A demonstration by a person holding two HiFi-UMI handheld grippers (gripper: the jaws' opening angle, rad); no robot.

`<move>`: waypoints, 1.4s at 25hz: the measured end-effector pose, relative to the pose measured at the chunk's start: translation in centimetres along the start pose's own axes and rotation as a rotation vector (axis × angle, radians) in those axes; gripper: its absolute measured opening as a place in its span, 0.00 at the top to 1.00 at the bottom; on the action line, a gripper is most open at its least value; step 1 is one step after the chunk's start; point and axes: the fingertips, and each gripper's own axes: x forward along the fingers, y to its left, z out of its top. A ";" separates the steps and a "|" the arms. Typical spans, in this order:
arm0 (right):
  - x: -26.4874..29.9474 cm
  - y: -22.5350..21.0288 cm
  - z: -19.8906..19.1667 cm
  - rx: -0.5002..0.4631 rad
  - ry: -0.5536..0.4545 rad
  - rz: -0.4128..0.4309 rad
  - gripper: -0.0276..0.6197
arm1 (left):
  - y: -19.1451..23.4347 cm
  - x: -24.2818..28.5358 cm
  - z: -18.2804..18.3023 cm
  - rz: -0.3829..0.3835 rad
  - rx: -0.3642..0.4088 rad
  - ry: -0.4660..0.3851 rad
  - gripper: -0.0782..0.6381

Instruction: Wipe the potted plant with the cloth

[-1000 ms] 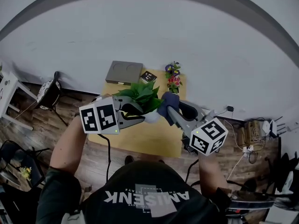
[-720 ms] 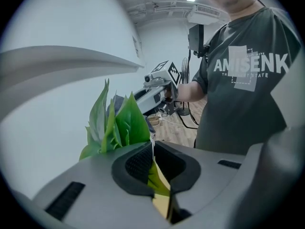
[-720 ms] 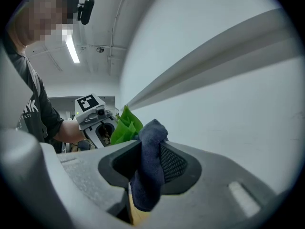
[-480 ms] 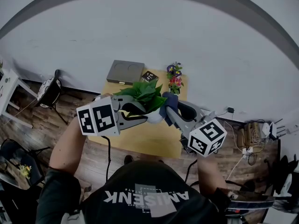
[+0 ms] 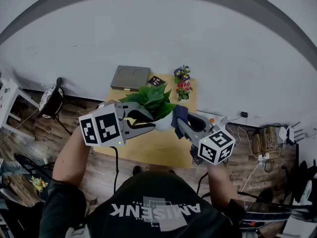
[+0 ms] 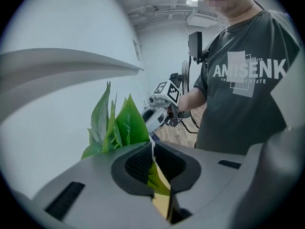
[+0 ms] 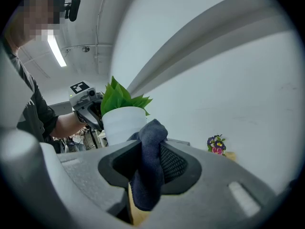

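The potted plant has broad green leaves in a white pot and is held up over the yellow table. My left gripper comes in from the left. In the left gripper view this gripper is shut on the pot's thin white rim, with leaves rising behind the jaws. My right gripper is shut on a dark blue cloth, which lies at the pot's right side. In the right gripper view the cloth hangs bunched between the pads, just in front of the pot.
A grey box, a small black book and a little pot of purple and red flowers stand at the table's far edge by the white wall. A chair stands to the left. Cables and plugs lie on the floor to the right.
My right gripper has slid down beside the pot with the cloth in it. My left gripper keeps its hold and has hardly moved.
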 end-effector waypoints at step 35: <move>0.4 0.4 5.8 -0.057 -0.045 0.068 0.78 | -0.7 -0.7 1.1 0.023 0.128 0.040 0.86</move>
